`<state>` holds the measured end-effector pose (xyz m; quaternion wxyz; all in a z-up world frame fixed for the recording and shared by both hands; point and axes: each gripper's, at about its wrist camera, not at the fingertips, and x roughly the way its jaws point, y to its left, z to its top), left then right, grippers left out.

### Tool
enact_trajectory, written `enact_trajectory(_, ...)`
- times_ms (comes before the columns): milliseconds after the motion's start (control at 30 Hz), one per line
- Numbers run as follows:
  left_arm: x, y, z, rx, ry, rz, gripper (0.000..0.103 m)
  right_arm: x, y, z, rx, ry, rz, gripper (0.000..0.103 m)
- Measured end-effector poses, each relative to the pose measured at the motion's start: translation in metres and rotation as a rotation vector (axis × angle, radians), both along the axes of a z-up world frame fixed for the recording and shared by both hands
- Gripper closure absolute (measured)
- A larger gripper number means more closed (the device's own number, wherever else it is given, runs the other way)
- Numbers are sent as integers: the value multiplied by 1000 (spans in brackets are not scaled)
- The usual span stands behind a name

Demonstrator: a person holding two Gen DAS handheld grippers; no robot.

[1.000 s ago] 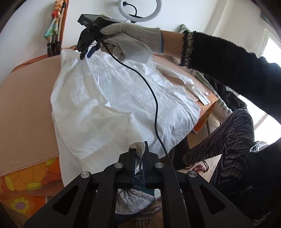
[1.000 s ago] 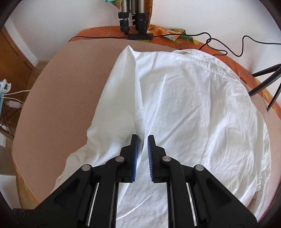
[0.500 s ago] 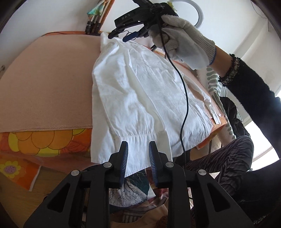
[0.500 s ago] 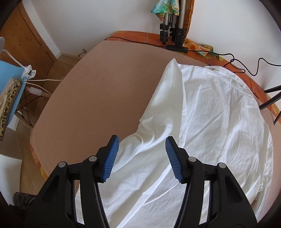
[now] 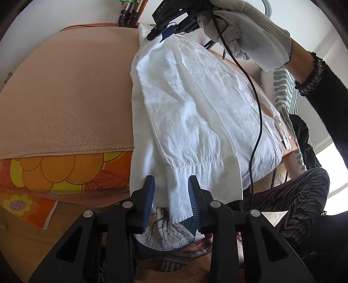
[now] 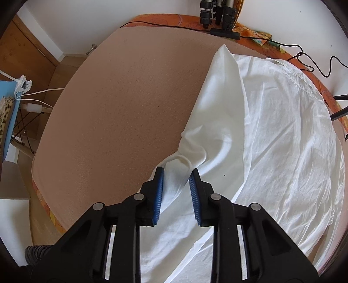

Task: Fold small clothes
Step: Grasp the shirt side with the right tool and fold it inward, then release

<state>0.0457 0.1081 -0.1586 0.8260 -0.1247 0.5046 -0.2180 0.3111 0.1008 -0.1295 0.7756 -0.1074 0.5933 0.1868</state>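
Observation:
A white shirt (image 5: 195, 113) lies spread on a pink-covered table (image 5: 65, 98), one sleeve folded along its left side, the cuff (image 5: 195, 180) hanging over the near edge. My left gripper (image 5: 170, 193) is open, its blue pads either side of the cuff's corner, not closed on it. My right gripper (image 6: 175, 185) is open over a bunched fold of the shirt (image 6: 271, 141) near the shoulder; it also shows in the left wrist view (image 5: 167, 32) at the shirt's far end, held by a gloved hand.
An orange flowered cloth (image 5: 54, 169) hangs below the pink cover. Tripod legs (image 6: 217, 13) and black cables (image 6: 304, 56) sit at the table's far edge. A blue chair (image 6: 8, 113) stands to the left. The person's striped leg (image 5: 304, 196) is at right.
Both grippers have let go of the shirt and opened. The sleeve now lies flat with its cuff over the table edge. The right gripper has narrowed somewhat over the fold.

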Motion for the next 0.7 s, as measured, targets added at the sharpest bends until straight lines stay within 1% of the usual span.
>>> enact_trajectory(67,0,4,0,-34,5,10,72,3,0,2,18,-11,-11,91)
enact_trajectory(167,0,4,1,-45,6,13,72,9,2,6,45,-27,-32,94)
enact_trajectory(267,-1,-2,4,-48,-7,-16,73,17,10,8,57,-36,-37,94)
enact_trajectory(333,-1,-7,3,-23,-13,-32,76,19,16,5,52,-31,-28,94)
enact_trajectory(367,-1,-8,3,-13,-14,-34,82,20,18,4,46,-32,-21,94)
enact_trajectory(400,0,-8,2,-15,-14,-31,98,20,21,2,43,-32,-18,94)
enact_trajectory(533,-2,-1,7,-41,-49,-16,101,24,23,-3,47,-26,-21,94)
enact_trajectory(633,-2,5,7,-56,-48,2,102,26,20,-3,47,-29,-27,94)
enact_trajectory(700,-2,14,11,-91,-53,27,102,27,17,-1,54,-29,-33,94)
